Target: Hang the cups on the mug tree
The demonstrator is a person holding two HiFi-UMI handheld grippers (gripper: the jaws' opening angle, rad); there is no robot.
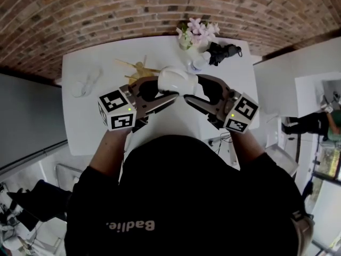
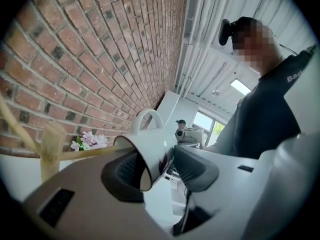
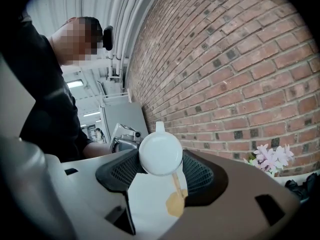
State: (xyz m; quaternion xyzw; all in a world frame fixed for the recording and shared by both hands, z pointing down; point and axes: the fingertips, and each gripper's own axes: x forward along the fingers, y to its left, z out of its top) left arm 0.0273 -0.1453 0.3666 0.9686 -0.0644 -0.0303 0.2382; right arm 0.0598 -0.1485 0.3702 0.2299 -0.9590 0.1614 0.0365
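Cup [image 1: 178, 80], white and tipped on its side with the handle uppermost, was held up over the white worktop [image 1: 80, 127], just in front of the wooden mug tree [image 1: 139, 68]. The right gripper [image 3: 161, 170] had its fingers clamped on the cup's body near the base, one pad on each side. The left gripper [image 2: 154, 168] met it at the mouth end, fingers partly apart, one inside the rim and one outside, not squeezing. Pink flowers [image 1: 198, 32] stood at the far edge, by the brick wall [image 1: 106, 15].
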